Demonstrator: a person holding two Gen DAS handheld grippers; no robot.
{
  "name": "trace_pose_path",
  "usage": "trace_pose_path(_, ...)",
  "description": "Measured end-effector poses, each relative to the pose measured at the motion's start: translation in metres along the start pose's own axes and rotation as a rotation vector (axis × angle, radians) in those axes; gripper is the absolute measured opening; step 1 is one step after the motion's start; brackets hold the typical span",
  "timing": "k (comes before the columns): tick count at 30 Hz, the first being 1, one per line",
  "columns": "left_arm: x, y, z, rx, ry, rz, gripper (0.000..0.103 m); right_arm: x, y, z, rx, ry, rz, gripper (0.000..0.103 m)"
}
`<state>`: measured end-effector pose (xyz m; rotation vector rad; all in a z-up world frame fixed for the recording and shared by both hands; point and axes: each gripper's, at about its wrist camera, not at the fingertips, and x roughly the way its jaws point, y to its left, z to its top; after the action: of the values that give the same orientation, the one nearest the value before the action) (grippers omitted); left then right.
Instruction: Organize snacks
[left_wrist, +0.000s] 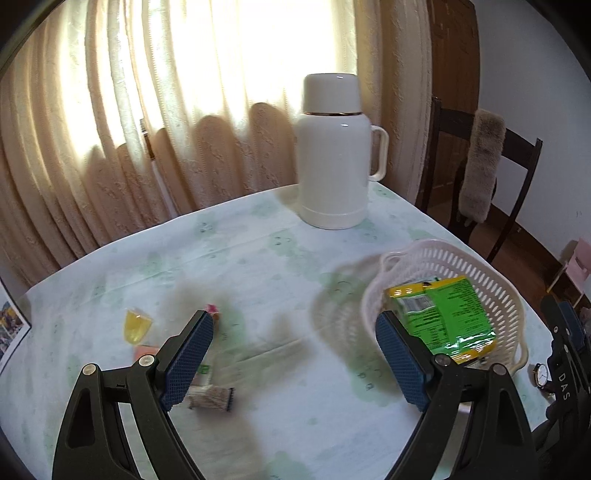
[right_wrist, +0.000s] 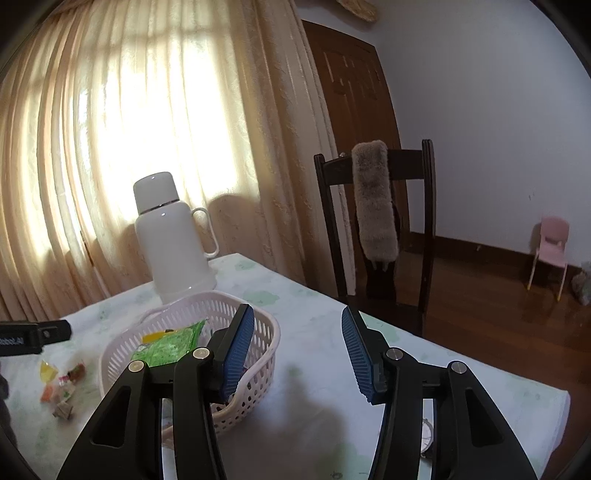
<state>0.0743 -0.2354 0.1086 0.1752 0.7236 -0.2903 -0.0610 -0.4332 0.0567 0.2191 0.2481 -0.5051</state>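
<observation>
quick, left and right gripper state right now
left gripper: open, jaws wide, nothing between them.
right gripper: open, holding nothing; the basket sits beside it.

Basket (left_wrist: 476, 273) – slotted matt plastic; snack bag (left_wrist: 443, 314) – glossy foil; flask (left_wrist: 334, 155) smooth, glossy; tablecloth (left_wrist: 258, 258) matt.

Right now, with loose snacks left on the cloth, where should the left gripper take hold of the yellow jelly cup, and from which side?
Probably from above, the left gripper open, pads closing across the sides of the yellow jelly cup. It is small, sits low on the tablecloth, and stands apart from the other wrapped sweets, leaving room around it.
</observation>
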Motion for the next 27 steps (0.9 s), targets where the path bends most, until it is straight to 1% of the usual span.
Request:
trace_pose_path(6,-0.004,0.039,-0.003,-0.055,-0.006,0.030,0.088,-0.005,0.012,-0.003,-0.047,0.001,-0.002,0.051)
trace_pose_path(12,-0.004,0.093,-0.007,-0.147,0.008,0.074,0.088,-0.016,0.030,-0.002,-0.057,-0.002,0.041,0.051)
trace_pose_path(20,-0.003,0.153,-0.010,-0.243,0.010,0.131,0.088,-0.028,0.076,-0.001,-0.123,0.011,0.174,0.052)
trace_pose_path(22,-0.002,0.166,-0.011,-0.266,0.014,0.142,0.088,-0.032,0.090,-0.003,-0.147,0.019,0.222,0.055)
trace_pose_path(23,-0.001,0.171,-0.011,-0.275,0.018,0.143,0.088,-0.033,0.096,-0.004,-0.156,0.025,0.243,0.059)
trace_pose_path(24,0.001,0.176,-0.011,-0.283,0.022,0.144,0.088,-0.035,0.102,-0.006,-0.166,0.031,0.267,0.061)
trace_pose_path(27,0.011,0.183,-0.012,-0.293,0.042,0.153,0.088,-0.038,0.122,-0.013,-0.207,0.057,0.330,0.061)
